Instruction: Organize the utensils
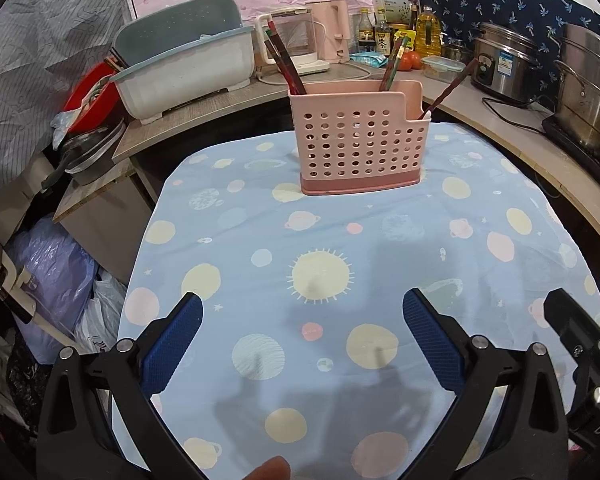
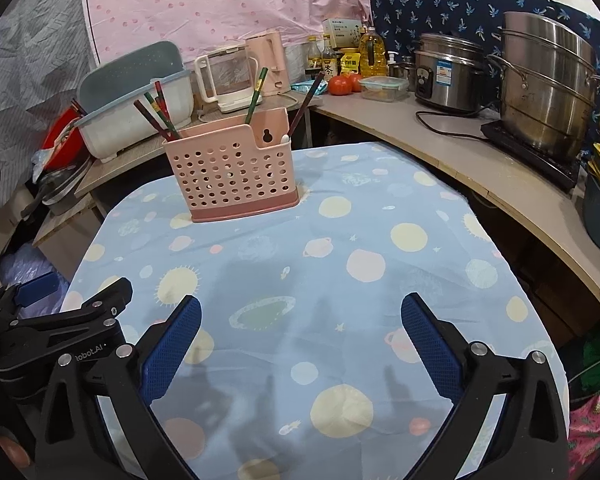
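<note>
The pink perforated utensil holder (image 1: 360,140) stands upright at the far end of the planet-print cloth on the counter (image 1: 400,248), its sections keeping the chopsticks (image 1: 284,64) upright and sorted. About six chopsticks show: three in the left section, the rest to the right. Nearer than the holder, both the left gripper (image 1: 302,310) and right gripper (image 2: 300,310) hover with fingers spread wide and empty, so the sorting looks done.

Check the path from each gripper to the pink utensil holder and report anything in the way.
Nothing visible blocks either path. Only bare tablecloth lies between the open left gripper and the pink utensil holder, and likewise ahead of the open right gripper.
</note>
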`<state>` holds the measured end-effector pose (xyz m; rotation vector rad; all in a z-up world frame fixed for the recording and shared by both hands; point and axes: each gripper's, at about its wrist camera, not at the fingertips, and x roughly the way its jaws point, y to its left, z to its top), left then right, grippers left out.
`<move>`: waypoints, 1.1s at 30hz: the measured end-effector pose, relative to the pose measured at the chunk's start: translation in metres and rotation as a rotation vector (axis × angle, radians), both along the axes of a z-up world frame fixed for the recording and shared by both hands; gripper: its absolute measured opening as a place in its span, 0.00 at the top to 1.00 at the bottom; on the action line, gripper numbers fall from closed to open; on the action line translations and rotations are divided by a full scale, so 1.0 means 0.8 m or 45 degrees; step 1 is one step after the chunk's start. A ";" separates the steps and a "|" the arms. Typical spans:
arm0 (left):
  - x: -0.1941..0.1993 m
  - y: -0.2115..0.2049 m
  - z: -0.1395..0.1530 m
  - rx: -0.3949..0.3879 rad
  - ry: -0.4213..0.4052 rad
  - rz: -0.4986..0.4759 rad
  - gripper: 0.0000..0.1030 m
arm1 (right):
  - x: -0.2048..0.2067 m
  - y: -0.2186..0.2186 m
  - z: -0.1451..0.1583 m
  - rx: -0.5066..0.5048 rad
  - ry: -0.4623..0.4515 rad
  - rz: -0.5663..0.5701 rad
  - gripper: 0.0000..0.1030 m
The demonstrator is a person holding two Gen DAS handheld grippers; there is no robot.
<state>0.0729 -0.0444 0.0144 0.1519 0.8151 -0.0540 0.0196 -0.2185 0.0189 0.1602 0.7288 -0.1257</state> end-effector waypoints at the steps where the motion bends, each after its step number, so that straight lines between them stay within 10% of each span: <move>1: 0.001 0.001 0.000 0.002 0.001 0.003 0.07 | 0.000 0.000 0.000 -0.001 -0.003 -0.001 0.06; 33: -0.002 0.002 -0.003 0.028 -0.013 0.033 0.07 | 0.004 0.000 -0.009 -0.003 0.019 -0.007 0.06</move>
